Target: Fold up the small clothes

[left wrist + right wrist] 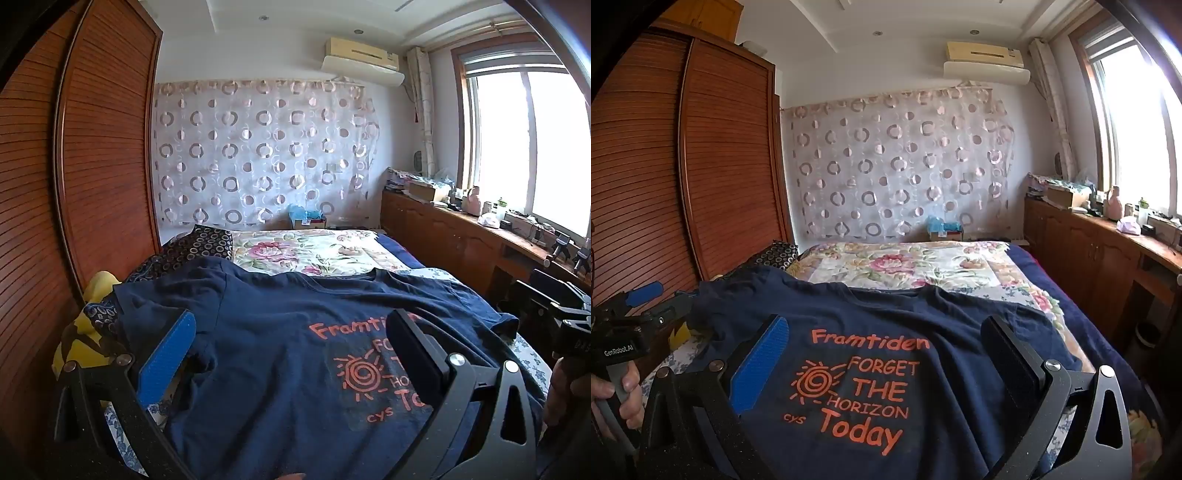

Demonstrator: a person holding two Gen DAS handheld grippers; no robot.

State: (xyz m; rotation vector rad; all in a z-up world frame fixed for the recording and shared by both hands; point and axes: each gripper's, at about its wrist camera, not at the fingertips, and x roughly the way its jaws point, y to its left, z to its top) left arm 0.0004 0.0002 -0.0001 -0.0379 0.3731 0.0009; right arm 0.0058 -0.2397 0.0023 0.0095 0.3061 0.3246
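A navy T-shirt (280, 332) (886, 325) with orange print lies spread flat on the bed, collar toward the far end. My left gripper (291, 343) hovers over its left half, jaws wide open with nothing between them. My right gripper (886, 350) hovers over the print near the shirt's middle, also wide open and empty. In the right wrist view the left gripper (653, 299) shows at the left edge, held by a hand (624, 387). The right gripper's body (557, 314) shows at the right edge of the left wrist view.
The bed carries a floral quilt (306, 251) beyond the shirt. A dark patterned pillow (199, 243) and a yellow cloth (85, 332) lie at the left. A brown louvred wardrobe (92, 155) stands close on the left. A cluttered wooden cabinet (1108, 240) runs under the window at right.
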